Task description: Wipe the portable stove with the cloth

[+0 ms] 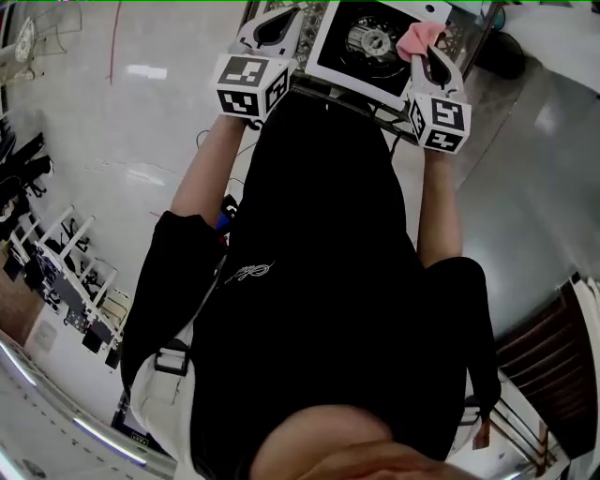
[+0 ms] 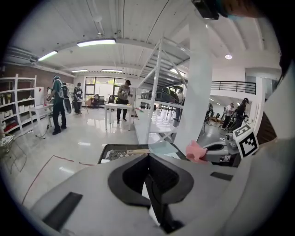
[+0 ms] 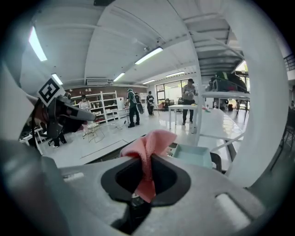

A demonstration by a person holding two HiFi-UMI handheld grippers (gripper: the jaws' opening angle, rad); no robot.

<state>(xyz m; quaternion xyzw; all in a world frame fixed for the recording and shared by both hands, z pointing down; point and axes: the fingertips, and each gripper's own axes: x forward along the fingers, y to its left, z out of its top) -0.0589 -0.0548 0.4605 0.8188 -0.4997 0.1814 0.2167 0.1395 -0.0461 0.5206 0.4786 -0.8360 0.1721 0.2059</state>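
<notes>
The portable stove (image 1: pixel 330 58) is a white square box with a black round burner, lying at the top of the head view just beyond both grippers. My right gripper (image 1: pixel 424 52) is shut on a pink cloth (image 1: pixel 419 37), held over the stove's right edge. In the right gripper view the cloth (image 3: pixel 150 143) bunches up above the jaws (image 3: pixel 146 161), and a fold hangs down between them. My left gripper (image 1: pixel 281 21) hovers at the stove's left edge with nothing in it. In its own view the jaws (image 2: pixel 148 159) meet, the stove (image 2: pixel 120 152) lies beyond, and the cloth (image 2: pixel 196 151) shows at right.
A pale blue tray (image 3: pixel 196 154) sits next to the stove. A thick white post (image 2: pixel 198 83) rises right behind it. Several people (image 2: pixel 57 103) stand far off on the glossy floor among white tables (image 2: pixel 117 108) and shelves (image 2: pixel 18 101).
</notes>
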